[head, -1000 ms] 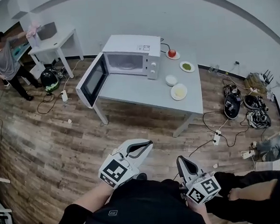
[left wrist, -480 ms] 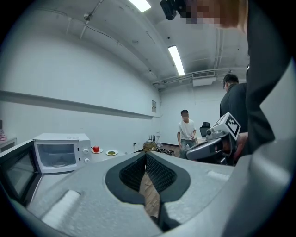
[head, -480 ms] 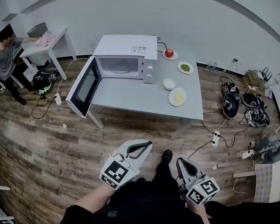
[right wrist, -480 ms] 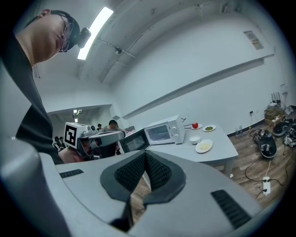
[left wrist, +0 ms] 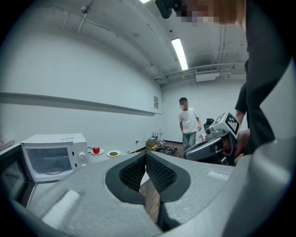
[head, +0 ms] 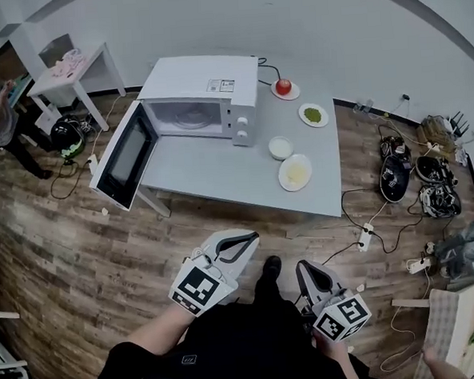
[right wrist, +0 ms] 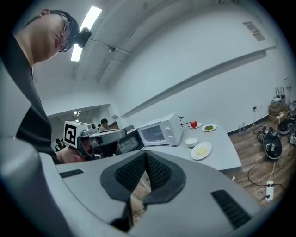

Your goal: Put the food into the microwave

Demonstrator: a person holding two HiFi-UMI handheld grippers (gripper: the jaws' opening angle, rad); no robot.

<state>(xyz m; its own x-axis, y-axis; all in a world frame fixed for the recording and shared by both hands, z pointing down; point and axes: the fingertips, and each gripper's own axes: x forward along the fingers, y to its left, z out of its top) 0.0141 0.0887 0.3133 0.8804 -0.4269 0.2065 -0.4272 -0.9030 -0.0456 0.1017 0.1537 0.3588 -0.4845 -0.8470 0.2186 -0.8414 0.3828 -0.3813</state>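
While well back from the table (head: 219,166) (approach stage, microwave (head: 198,79) already open), holding left gripper (head: 252,239) and right gripper (head: 303,268) shut, empty; next, step in, grasp plate (head: 283,175).

The grey plastic right gripper (right wrist: 144,157) has its jaws pressed together, empty; at one o'clock stands a white boxy microwave (right wrist: 159,132), door open.

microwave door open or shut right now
Open: the door hangs swung out to the left of the microwave, leaving the white cavity exposed.
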